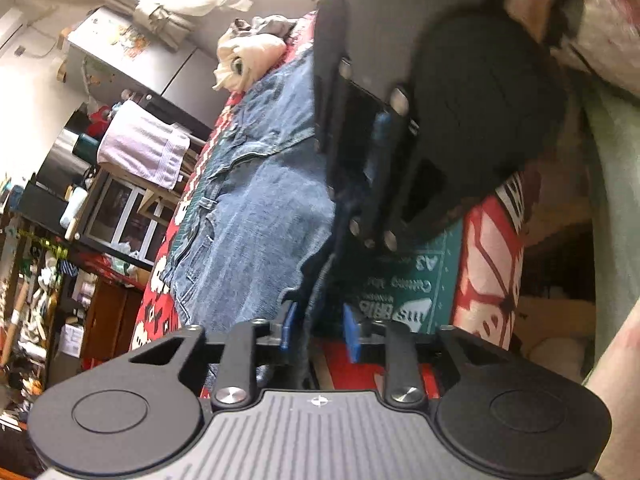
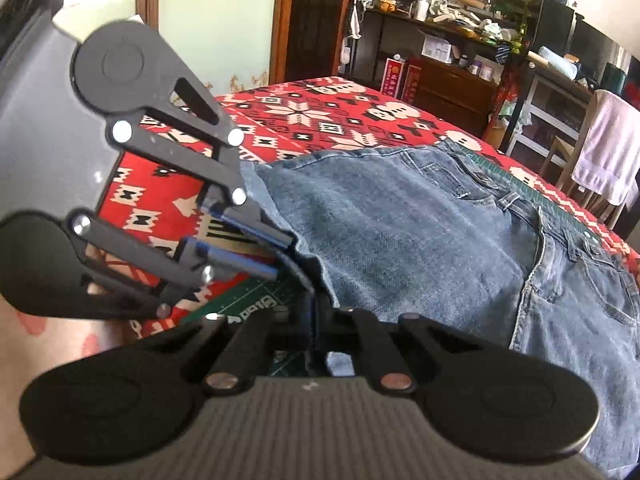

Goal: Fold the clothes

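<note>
Blue jeans [image 2: 400, 240] lie spread on a table covered with a red patterned cloth [image 2: 320, 116], the waistband toward the right in the right wrist view. Both grippers hold the same lifted hem edge, close together. My right gripper [image 2: 314, 320] is shut on that denim edge. My left gripper [image 2: 286, 246] pinches the edge just beside it, tips pressed on the fabric. In the left wrist view the jeans [image 1: 256, 200] stretch away, dark denim hangs between the blue pads of the left gripper [image 1: 318, 330], and the right gripper [image 1: 374, 238] hangs above.
A green cutting mat [image 1: 404, 280] lies under the jeans on the cloth. A pile of light clothes [image 1: 256, 52] sits at the table's far end. Cluttered shelves [image 2: 460, 20] and a chair with a pale towel [image 2: 608, 148] stand beside the table. A person's arm [image 1: 616, 360] is at right.
</note>
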Available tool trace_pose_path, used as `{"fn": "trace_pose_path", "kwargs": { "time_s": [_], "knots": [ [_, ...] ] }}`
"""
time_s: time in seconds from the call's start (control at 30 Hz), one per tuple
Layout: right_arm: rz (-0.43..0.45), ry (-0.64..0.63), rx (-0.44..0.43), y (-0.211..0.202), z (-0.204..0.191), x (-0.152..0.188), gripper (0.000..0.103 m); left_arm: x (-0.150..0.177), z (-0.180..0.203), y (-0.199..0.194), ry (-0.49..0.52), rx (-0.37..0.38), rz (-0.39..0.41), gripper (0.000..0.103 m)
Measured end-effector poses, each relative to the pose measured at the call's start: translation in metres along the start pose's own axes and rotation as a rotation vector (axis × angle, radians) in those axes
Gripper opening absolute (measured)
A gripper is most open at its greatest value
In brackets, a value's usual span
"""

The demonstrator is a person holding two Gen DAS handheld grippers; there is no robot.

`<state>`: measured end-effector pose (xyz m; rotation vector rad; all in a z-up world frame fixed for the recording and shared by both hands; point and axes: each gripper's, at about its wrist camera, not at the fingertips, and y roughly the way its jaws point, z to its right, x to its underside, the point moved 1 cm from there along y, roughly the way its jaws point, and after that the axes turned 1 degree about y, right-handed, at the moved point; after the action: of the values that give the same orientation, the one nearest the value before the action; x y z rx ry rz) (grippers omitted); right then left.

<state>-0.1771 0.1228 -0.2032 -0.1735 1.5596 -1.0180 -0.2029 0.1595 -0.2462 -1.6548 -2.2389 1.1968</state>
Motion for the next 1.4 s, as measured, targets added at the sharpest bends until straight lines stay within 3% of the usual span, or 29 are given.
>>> {"fn": "trace_pose_path", "kwargs": {
  "time_s": [0.07, 0.13, 0.17, 0.57, 0.73, 1.0, 1.17, 1.3, 1.4],
  "knots": [
    [-0.001, 0.004, -0.010, -0.002, 0.000, -0.002, 0.002, 0.002, 0.002, 0.004, 0.024, -0.016, -0.008, 0.020],
    [-0.001, 0.006, -0.024, -0.003, 0.000, -0.004, 0.002, 0.003, 0.001, 0.007, 0.033, -0.033, -0.016, 0.003],
    [-0.001, 0.007, -0.031, -0.003, -0.001, -0.005, 0.002, 0.004, -0.001, 0.008, 0.035, -0.039, -0.017, 0.003],
    [-0.026, -0.050, -0.064, -0.002, -0.022, -0.002, 0.002, 0.020, 0.006, -0.004, 0.024, 0.002, -0.047, 0.003],
    [-0.035, 0.008, -0.101, -0.008, -0.016, 0.000, 0.007, 0.022, 0.009, -0.004, 0.011, 0.001, -0.071, 0.006],
    [-0.016, 0.101, -0.136, -0.038, 0.004, 0.008, 0.008, 0.044, -0.010, -0.015, -0.065, -0.055, -0.153, 0.006],
    [-0.007, 0.132, -0.085, -0.068, 0.024, 0.017, 0.010, 0.051, -0.013, -0.010, -0.053, -0.097, -0.198, 0.009],
    [-0.038, 0.106, -0.041, -0.079, 0.031, 0.028, 0.023, 0.057, -0.019, -0.004, -0.066, -0.112, -0.222, 0.016],
    [-0.052, 0.097, -0.035, -0.086, 0.028, 0.033, 0.028, 0.062, -0.024, 0.001, -0.076, -0.123, -0.240, 0.016]
  ]
}}
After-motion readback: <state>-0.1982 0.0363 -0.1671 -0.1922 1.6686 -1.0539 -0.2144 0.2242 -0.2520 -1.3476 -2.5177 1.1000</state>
